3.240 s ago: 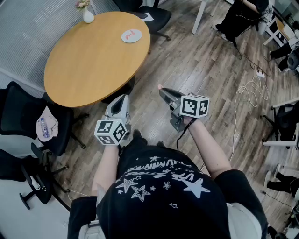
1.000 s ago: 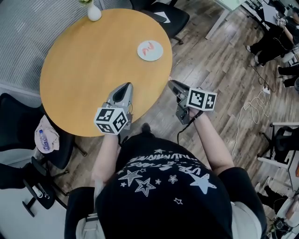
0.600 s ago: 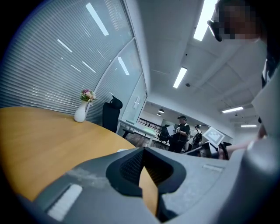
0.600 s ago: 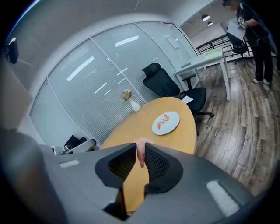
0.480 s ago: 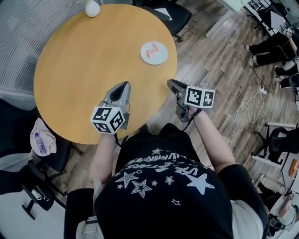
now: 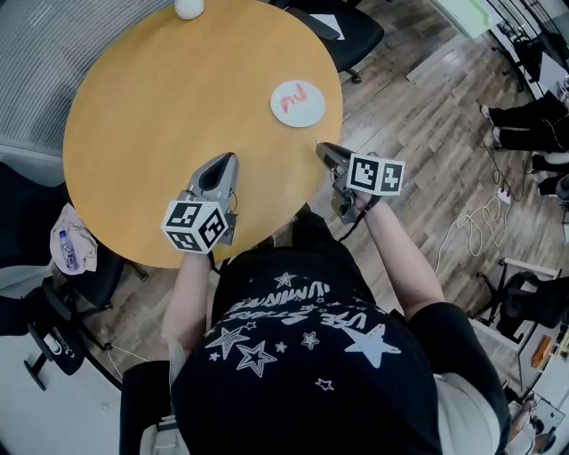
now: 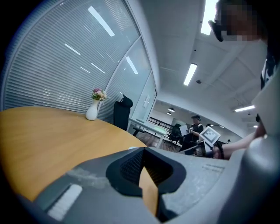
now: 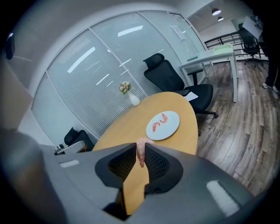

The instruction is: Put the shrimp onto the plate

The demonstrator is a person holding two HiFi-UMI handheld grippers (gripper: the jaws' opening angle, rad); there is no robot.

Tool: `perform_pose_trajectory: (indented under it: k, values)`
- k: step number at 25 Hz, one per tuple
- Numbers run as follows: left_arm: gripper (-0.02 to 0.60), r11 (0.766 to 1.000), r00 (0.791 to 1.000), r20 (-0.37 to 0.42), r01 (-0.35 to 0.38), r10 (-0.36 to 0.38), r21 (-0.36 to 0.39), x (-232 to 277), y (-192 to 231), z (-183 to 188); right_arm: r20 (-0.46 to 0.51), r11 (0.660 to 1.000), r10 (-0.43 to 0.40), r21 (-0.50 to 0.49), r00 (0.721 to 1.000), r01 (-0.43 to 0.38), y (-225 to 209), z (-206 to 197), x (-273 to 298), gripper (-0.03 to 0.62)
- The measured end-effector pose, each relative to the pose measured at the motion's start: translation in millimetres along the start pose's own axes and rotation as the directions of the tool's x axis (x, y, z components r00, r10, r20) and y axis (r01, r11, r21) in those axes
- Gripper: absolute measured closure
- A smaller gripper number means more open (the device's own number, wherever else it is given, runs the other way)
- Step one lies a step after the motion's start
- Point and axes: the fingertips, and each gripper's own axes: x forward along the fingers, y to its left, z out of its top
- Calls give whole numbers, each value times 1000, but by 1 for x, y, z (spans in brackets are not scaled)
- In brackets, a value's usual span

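Note:
A white plate (image 6: 312, 115) lies near the right rim of the round wooden table (image 6: 160, 107), with pink shrimp (image 6: 296, 98) on it. My right gripper (image 6: 322, 148) hovers at the table's edge just short of the plate. In the right gripper view it (image 8: 141, 146) is shut on a pale pink shrimp (image 8: 140, 155), and the plate (image 8: 171, 127) with its shrimp (image 8: 159, 124) lies ahead. My left gripper (image 6: 228, 160) hangs over the tabletop, left of the plate. In its own view the left gripper (image 7: 143, 149) has its tips together and nothing between them.
A white vase with flowers (image 6: 188, 7) stands at the table's far edge. A black office chair (image 6: 351, 31) stands behind the table, another (image 6: 53, 258) at the left with a bottle on it. Cables (image 6: 480, 218) lie on the wood floor at right.
Both grippers have moved forward toward the table. The left one is now further over the tabletop; the right one, still shut on the shrimp, has come closer to the plate.

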Motion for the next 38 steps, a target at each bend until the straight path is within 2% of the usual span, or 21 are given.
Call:
perform_pose_trajectory:
  k: [8,12,15,20,28,34,38]
  values:
    - [580,995,995,-1,-101,101,-15,25,-1,1,-91,992,25,-121,996,-36,-25,33,34,531]
    - [580,989,989,-5,-147,147,-28,42,-2,-1,-153,970,9,-238,988,-46,-40,45,51,531]
    - [580,982,983,5,-186,186,-34,57,-2,2,-210,931,-28,-362,977,-51,-52,53,63,531]
    - [580,967,968,14,-251,251,-44,73,5,4,-280,848,-30,-515,960,-124,-57,58,88,531]
    - [580,941,943,24,-329,332,-76,86,12,0,-346,723,-44,-659,937,-209,-66,58,120,531]
    - [580,926,929,21,-365,369,-99,94,16,-5,-391,669,-46,-695,919,-262,-68,52,136,531]
    - [580,918,922,16,-382,386,-109,96,20,-6,-402,663,-63,-701,914,-263,-71,50,146,531]
